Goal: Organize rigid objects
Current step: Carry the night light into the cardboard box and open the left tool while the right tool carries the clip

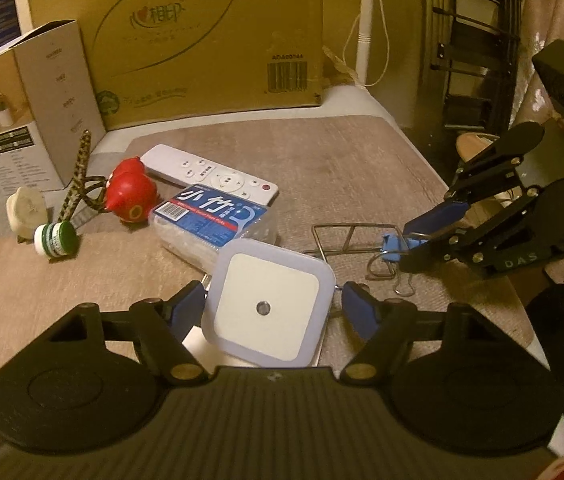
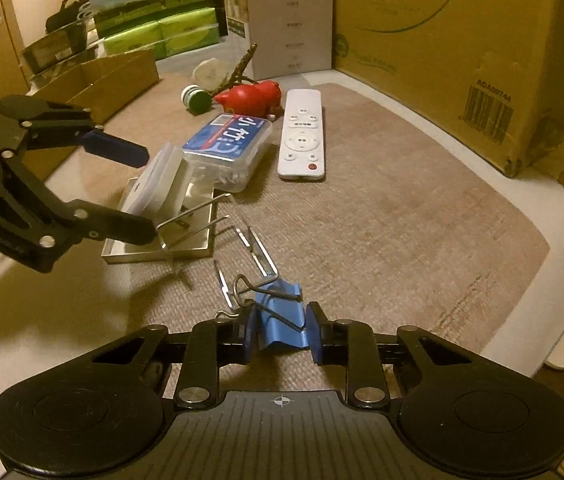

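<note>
pinching blue binder clip [image 2: 280,320], right hand-held gripper [image 2: 280,334].

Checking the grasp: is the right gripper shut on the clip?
Shut: right gripper pads press both sides of the blue clip.

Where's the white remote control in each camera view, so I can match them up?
Left wrist: white remote control lies left of centre, behind the blue-labelled plastic box.
Right wrist: remote is upper centre, right of that box.
Shared landmark: red pig figurine.
</note>
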The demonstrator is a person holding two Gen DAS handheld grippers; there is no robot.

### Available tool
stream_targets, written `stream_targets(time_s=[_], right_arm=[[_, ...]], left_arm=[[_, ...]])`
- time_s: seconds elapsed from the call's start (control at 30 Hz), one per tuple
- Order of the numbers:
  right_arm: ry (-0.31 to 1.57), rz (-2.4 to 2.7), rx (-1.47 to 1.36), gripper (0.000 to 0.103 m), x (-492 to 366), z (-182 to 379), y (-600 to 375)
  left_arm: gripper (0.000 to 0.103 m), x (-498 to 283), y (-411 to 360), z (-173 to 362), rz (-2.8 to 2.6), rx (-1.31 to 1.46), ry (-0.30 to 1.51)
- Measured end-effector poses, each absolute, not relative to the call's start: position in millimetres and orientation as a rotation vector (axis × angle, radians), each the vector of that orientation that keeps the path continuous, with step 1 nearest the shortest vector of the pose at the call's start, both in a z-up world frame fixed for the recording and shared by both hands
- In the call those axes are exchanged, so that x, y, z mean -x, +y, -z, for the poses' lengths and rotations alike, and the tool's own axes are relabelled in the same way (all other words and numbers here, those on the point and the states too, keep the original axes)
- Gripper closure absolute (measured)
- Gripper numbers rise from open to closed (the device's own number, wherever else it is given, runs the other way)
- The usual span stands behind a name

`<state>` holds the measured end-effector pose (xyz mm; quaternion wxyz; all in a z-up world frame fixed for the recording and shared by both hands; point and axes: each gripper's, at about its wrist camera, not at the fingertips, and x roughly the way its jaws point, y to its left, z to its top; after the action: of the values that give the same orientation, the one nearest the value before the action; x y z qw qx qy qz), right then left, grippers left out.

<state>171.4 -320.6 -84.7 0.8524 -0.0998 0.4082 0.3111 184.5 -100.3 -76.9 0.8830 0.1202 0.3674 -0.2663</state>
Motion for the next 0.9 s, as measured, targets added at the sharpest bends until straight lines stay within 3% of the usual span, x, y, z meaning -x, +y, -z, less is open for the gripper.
stream_targets(time_s=[0.17, 0.9], right_arm=[[0.864, -0.621, 0.202, 0.077, -167.7, 81.8, -322.6], [0.878, -0.527, 0.049, 0.078, -132.0, 58.4, -325.6]], left_arm=[[0.036, -188.1, -100.4, 78.1, 0.585, -0.297, 0.776], [0.038, -142.2, -73.6, 54.3, 0.489, -0.151, 0.771]])
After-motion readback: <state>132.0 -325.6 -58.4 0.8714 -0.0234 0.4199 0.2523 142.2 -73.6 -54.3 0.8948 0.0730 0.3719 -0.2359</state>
